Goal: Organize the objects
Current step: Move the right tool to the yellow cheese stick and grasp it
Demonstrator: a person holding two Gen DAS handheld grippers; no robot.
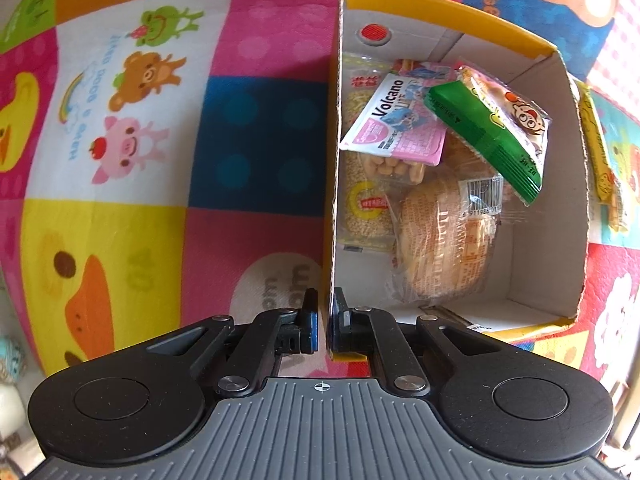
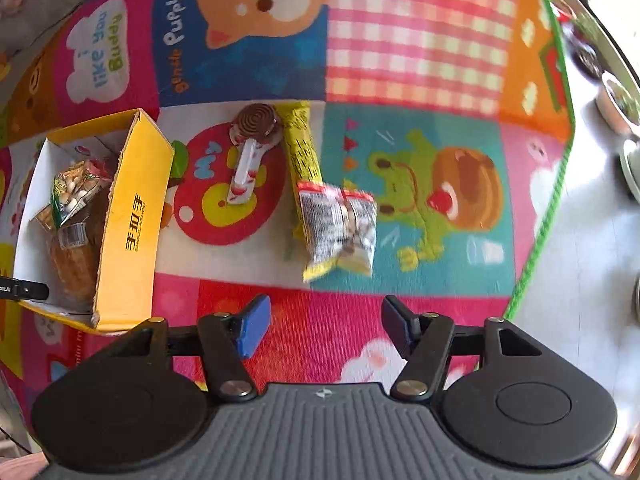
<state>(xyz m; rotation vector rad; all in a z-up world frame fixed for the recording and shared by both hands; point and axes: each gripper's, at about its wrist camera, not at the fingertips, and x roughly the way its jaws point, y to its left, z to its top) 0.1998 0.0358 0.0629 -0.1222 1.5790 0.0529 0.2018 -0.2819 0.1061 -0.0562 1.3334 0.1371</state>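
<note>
The left claw (image 1: pixel 323 322) pinches the near wall of the yellow box (image 1: pixel 440 8), steadying it on the play mat (image 1: pixel 256 140) — about five snack packets (image 1: pixel 456 132) already inside. The right claw (image 2: pixel 324 330), spread and empty, should drop squarely over one of three items left — the silver packet (image 2: pixel 342 232), yellow stick pack (image 2: pixel 302 148) or chocolate lollipop (image 2: pixel 254 132).

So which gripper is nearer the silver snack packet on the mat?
Right. The right gripper hovers open just short of the silver packet. The left gripper is over at the box, clamped on its wall.
</note>
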